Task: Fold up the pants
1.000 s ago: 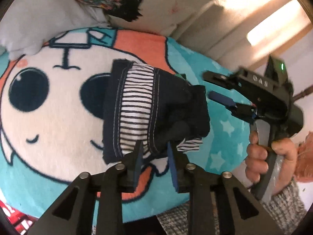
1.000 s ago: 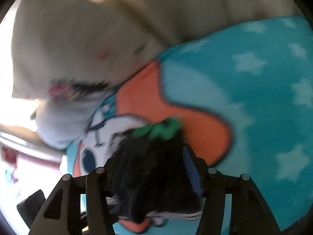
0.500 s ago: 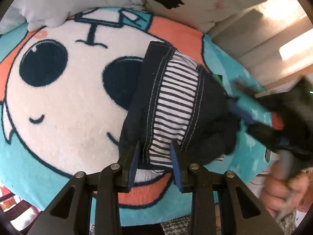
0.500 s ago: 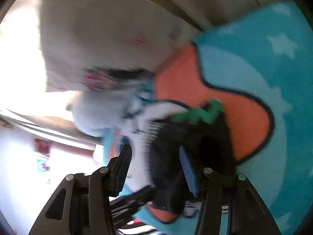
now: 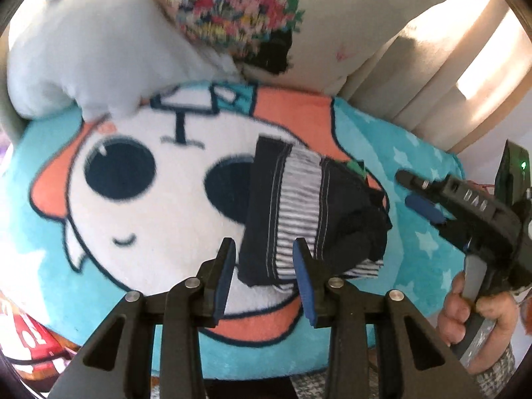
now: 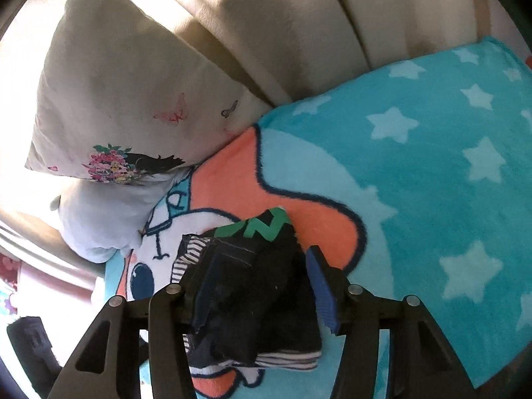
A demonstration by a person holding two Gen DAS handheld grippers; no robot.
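The dark pants (image 5: 309, 212), with a black-and-white striped lining and green lettering, lie folded into a small bundle on the cartoon-face blanket (image 5: 139, 219). My left gripper (image 5: 264, 281) is open, its blue pads astride the bundle's near edge and not gripping it. My right gripper (image 5: 415, 193) shows at the right of the left wrist view, held by a hand, open and off the bundle. In the right wrist view the right gripper (image 6: 262, 286) is open above the pants (image 6: 252, 282), which lie loose below it.
A floral cream pillow (image 5: 299, 26) and a pale plush toy (image 5: 86, 56) sit at the blanket's far edge against the beige sofa back (image 6: 332, 16). The teal starred part of the blanket (image 6: 449, 166) spreads to the right.
The left gripper opened wider and drew back from the bundle. The right gripper pulled off the pants to the right; the pants stayed lying on the blanket.
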